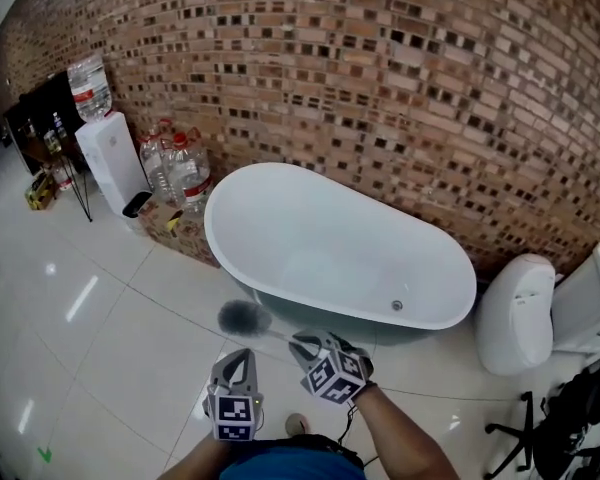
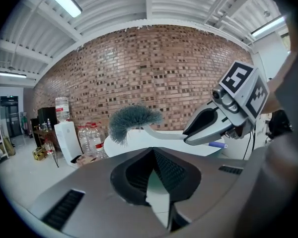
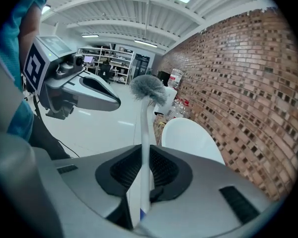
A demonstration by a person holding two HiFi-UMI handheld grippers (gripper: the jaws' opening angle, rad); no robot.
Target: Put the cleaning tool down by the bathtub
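Observation:
The cleaning tool is a toilet brush (image 1: 243,318) with a grey bristle head and a pale handle. My right gripper (image 1: 300,344) is shut on the handle and holds the brush off the floor, its head just in front of the white bathtub (image 1: 320,238). In the right gripper view the handle runs up between the jaws (image 3: 144,177) to the bristles (image 3: 148,87). My left gripper (image 1: 237,358) hovers beside it with jaws together and nothing in them (image 2: 156,182). The left gripper view shows the brush (image 2: 131,120) and the right gripper (image 2: 203,130) ahead.
A brick wall runs behind the tub. To the tub's left stand a white water dispenser (image 1: 110,158), large water bottles (image 1: 175,163) and a cardboard box (image 1: 180,230). A white toilet (image 1: 518,313) sits at the tub's right end, with a black stand (image 1: 525,428) nearby. Glossy white floor tiles (image 1: 100,348).

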